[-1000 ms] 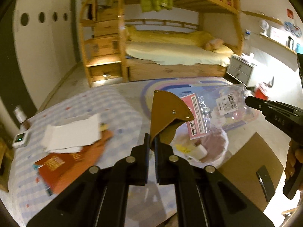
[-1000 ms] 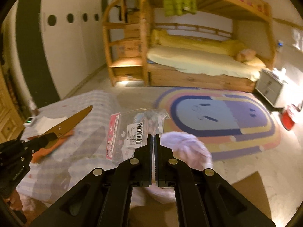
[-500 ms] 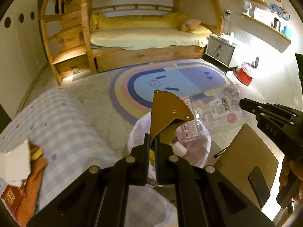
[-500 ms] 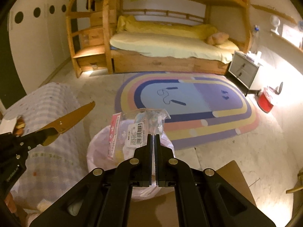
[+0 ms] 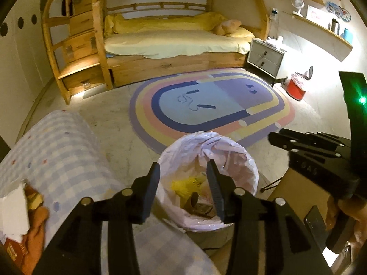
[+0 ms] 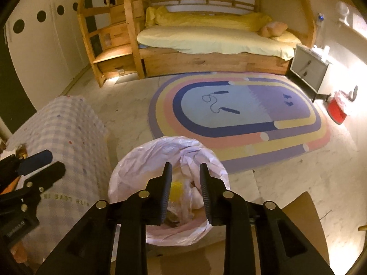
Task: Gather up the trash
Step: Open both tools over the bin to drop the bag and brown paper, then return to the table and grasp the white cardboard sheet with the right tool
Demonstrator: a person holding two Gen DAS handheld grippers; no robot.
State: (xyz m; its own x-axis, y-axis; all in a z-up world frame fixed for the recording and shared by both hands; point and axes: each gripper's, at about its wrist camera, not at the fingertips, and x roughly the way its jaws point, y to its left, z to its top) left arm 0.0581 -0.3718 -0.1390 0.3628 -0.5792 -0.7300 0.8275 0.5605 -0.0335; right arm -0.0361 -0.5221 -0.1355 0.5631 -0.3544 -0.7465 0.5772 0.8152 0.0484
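A trash bin lined with a pale pink bag (image 5: 229,144) stands on the floor beside the table, also seen in the right wrist view as the bag-lined bin (image 6: 142,160). My left gripper (image 5: 183,166) hangs over its mouth, jaws opening, nothing between them. My right gripper (image 6: 185,166) hangs over the same bin, jaws opening and empty. Inside lie a yellow wrapper (image 5: 185,183), a brown card piece (image 5: 192,200) and crumpled plastic. The right gripper's fingers (image 5: 282,139) show at the right of the left wrist view, and the left gripper's fingers (image 6: 43,165) at the left of the right wrist view.
A checked tablecloth (image 5: 64,151) covers the table on the left, with white paper (image 5: 13,208), an orange cloth (image 5: 36,224) and a red book (image 5: 11,252). A cardboard sheet (image 5: 296,192) with a phone (image 5: 314,217) lies right of the bin. Beyond are a striped rug (image 6: 240,114), a bunk bed and a red bin (image 5: 297,87).
Both grippers swung from the table to above the bin and opened. The brown card piece left the left jaws and the clear packet left the right jaws.
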